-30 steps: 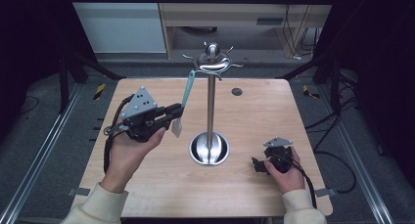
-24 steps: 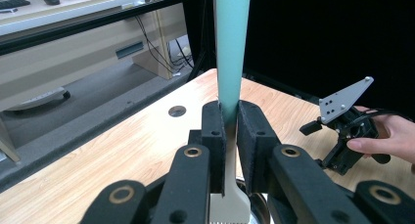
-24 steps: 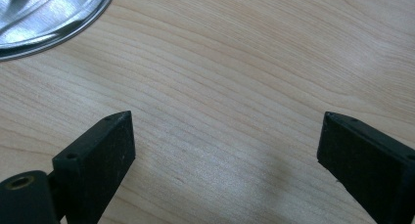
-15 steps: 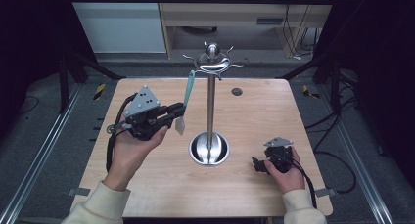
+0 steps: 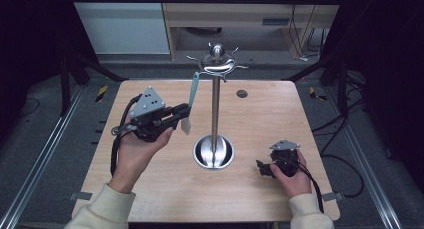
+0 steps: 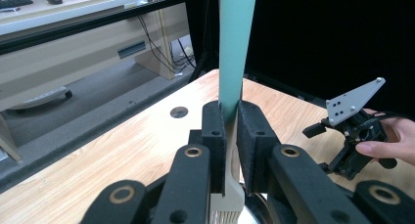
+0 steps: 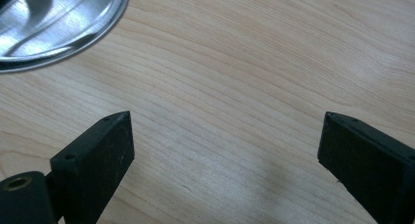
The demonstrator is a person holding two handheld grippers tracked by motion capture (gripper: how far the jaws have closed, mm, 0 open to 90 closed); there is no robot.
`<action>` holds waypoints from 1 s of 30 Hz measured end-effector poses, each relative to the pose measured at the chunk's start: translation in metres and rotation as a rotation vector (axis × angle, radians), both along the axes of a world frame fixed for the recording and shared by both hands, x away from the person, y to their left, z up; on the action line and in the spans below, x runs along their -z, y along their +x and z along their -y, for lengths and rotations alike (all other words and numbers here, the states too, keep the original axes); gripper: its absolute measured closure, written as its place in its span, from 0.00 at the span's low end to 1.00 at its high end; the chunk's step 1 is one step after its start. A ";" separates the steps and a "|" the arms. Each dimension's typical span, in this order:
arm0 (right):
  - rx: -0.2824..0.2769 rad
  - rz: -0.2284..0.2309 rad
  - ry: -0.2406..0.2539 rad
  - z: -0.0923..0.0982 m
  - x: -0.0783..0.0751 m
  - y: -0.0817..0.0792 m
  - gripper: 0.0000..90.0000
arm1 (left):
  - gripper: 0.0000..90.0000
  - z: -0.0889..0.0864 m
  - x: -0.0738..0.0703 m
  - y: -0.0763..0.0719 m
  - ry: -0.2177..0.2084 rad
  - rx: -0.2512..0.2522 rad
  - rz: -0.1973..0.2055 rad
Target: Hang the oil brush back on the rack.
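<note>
Left tongs (image 5: 184, 111) clenched on a teal-handled brush (image 5: 190, 101) — handle upright, pale bristle end hanging below the pads, held above the worktop (image 5: 150, 189) just left of the steel stand (image 5: 215, 104). Seen close in the left gripper view: handle (image 6: 236, 48) pinched between both black pads. Right tongs (image 7: 225, 150) released — jaws wide apart over bare wood, resting near the stand's round base (image 7: 54, 23).

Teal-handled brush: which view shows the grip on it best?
Left gripper view: the brush sits pinched between the left tool's pads, its pale head below them. The high view shows the whole brush hanging beside the stand, but small. The right gripper view looks at the table.
</note>
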State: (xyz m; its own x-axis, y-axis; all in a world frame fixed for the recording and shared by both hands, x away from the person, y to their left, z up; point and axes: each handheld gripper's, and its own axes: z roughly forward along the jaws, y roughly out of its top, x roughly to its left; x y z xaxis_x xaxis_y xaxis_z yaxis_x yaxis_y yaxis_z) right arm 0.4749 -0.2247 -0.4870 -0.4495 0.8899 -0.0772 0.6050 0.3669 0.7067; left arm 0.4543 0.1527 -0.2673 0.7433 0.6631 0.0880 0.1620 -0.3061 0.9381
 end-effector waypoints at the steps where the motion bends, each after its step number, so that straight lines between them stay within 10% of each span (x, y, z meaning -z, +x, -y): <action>1: -0.002 0.002 0.000 0.000 0.000 0.000 0.08 | 0.92 0.000 0.000 0.000 0.000 -0.001 0.001; 14: 0.001 -0.002 -0.009 0.000 0.000 0.000 0.08 | 0.95 -0.003 -0.001 -0.001 -0.006 -0.011 -0.009; 30: 0.006 -0.002 -0.014 0.000 0.000 0.000 0.08 | 0.74 -0.016 -0.002 -0.017 0.030 -0.044 -0.002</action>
